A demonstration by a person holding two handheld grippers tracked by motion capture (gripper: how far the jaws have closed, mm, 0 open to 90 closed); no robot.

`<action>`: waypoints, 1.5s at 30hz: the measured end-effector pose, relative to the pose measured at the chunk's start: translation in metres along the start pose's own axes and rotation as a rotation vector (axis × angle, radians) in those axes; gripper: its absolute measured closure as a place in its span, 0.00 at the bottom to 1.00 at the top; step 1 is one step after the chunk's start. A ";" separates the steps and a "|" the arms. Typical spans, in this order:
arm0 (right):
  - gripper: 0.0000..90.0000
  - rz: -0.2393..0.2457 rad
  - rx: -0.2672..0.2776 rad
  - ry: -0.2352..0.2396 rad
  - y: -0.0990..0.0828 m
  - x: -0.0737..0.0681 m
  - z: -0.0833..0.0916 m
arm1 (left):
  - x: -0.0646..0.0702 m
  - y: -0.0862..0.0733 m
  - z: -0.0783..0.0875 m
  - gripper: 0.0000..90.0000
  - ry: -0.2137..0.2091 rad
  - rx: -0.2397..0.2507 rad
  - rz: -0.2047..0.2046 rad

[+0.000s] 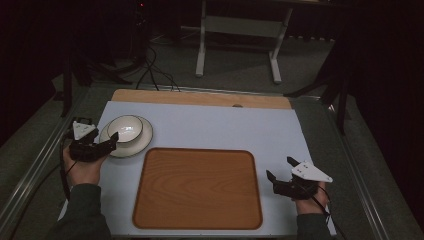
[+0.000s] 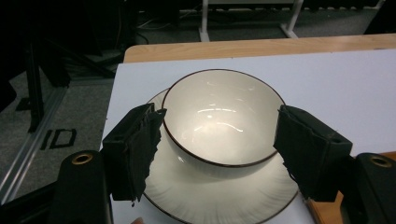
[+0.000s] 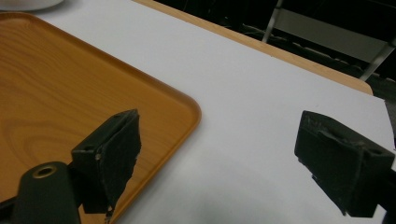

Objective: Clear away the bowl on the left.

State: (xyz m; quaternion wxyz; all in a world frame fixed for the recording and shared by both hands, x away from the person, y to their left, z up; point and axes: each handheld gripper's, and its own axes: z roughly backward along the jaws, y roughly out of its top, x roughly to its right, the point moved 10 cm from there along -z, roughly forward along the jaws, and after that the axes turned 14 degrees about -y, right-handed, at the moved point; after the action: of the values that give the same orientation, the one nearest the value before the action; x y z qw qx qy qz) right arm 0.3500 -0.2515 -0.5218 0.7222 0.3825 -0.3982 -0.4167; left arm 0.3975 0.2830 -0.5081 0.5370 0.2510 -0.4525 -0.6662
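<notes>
So there's a white bowl with a thin dark rim sitting on a matching plate, up at the far left of the white mat. The bowl looks empty, just glare on the inside. Nothing else on the plate besides the bowl.

The left gripper is right at it. From the left gripper view its jaws are spread wide with the bowl sitting between them, one pad at each side of the rim, very close but I can't tell if either is actually touching. Not clamped on anything.

The wooden tray takes up the middle of the mat nearer the person, and it's empty too. Its far left corner is just beside the plate.

The right gripper hangs over bare mat off the tray's right edge, well apart from the bowl. Jaws wide apart there as well, nothing between them, and the tray's rounded corner shows by one jaw in the right gripper view.

Only writing I can spot is on the floor left of the table in the left gripper view, looks like "ID".
</notes>
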 end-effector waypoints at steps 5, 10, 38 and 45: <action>0.16 0.000 0.004 0.001 0.001 0.000 0.000 | -0.007 0.000 -0.006 0.33 0.028 -0.008 0.007; 0.16 0.003 0.000 0.002 0.000 -0.001 0.000 | -0.013 -0.005 -0.015 0.34 0.038 -0.043 0.023; 0.16 0.004 0.014 0.005 0.002 -0.001 0.001 | -0.033 -0.023 -0.047 0.41 0.048 -0.108 0.172; 0.16 0.002 0.018 0.006 0.003 -0.001 0.001 | -0.034 -0.029 -0.053 0.47 0.051 -0.137 0.216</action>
State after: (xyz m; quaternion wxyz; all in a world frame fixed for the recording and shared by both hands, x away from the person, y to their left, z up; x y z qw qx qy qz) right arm 0.3494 -0.2499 -0.5192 0.7203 0.3898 -0.4003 -0.4110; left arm 0.4376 0.2980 -0.5630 0.6328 0.1804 -0.4166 -0.6273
